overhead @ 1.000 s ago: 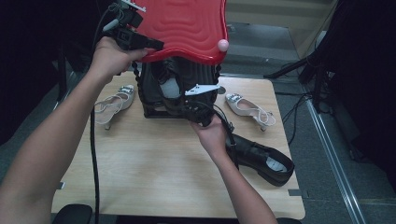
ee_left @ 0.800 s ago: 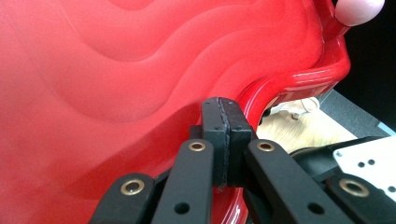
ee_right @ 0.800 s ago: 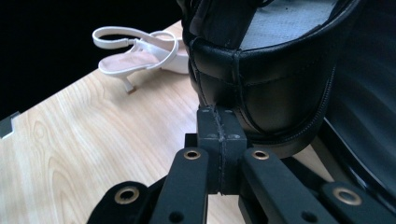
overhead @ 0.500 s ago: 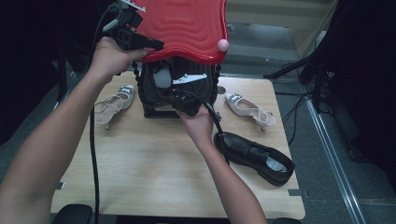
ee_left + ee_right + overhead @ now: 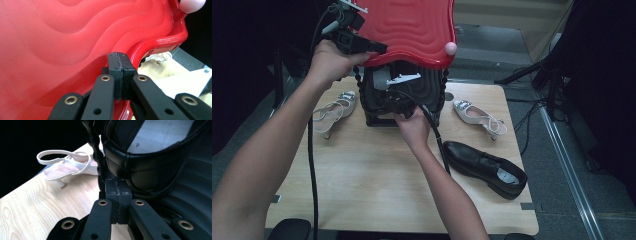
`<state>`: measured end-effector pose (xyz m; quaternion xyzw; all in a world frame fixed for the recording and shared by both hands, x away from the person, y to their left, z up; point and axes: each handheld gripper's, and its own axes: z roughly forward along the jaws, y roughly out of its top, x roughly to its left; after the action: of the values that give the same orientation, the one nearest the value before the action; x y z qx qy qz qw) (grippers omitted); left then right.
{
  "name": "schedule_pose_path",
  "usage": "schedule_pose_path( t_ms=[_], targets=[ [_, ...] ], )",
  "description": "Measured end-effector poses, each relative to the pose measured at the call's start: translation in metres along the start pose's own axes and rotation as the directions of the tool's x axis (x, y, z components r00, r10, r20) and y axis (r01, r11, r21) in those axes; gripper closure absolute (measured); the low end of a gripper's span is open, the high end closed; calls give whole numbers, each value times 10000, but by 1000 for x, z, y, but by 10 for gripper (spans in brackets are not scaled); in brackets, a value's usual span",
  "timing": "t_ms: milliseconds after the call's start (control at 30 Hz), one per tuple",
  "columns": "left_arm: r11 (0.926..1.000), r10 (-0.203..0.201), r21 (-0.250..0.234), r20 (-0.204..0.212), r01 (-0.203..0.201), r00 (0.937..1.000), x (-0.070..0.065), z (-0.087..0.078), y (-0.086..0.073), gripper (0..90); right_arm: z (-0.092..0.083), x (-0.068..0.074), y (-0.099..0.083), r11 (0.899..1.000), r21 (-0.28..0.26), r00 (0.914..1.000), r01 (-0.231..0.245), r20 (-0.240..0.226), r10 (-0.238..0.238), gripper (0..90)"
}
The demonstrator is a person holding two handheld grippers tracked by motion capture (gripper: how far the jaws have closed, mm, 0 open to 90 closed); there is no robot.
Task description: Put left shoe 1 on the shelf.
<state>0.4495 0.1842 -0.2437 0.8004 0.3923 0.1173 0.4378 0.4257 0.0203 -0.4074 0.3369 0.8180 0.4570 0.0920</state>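
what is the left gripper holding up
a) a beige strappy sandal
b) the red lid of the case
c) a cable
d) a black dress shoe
b: the left gripper is clamped on the edge of the red lid, raised above the black case on the table.

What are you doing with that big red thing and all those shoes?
A person is working at a wooden table with a gripper in each hand. The left gripper holds up the red lid of a black case by its edge. The right gripper is at the mouth of the case, jaws shut, next to a black shoe inside it. Another black shoe and two pale strappy heels, one on the left and one on the right, lie on the table.
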Motion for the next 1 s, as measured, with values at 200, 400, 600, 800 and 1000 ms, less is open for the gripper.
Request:
schedule_pose_path(
  t_ms=[200, 400, 600, 800, 1000],
  targets=[
    [10000, -81, 28, -70, 81, 9999, 0, -1, -1, 900, 3, 1, -5, 9999, -109, 9999, -86, -128, 84, 900],
    [9997, -114, -233, -33, 113, 9999, -5, -19, -2, 850, -21, 4, -12, 9991, -346, 9982, 265, -531, -283, 900],
    [9994, 148, -326, 95, -145, 9998, -17, -39, -15, 760, -41, -2, -29, 9987, -388, 9932, 326, -1100, -367, 822],
    [9993, 359, -154, 460, -353, 9983, -31, -47, -40, 667, -58, -7, -45, 9991, -426, 9964, 6, -849, -42, 784],
    [9985, 525, 149, 605, -535, 9968, -38, -39, -74, 634, -73, -14, -62, 9991, -356, 9960, -237, -868, 206, 840]
  ],
)
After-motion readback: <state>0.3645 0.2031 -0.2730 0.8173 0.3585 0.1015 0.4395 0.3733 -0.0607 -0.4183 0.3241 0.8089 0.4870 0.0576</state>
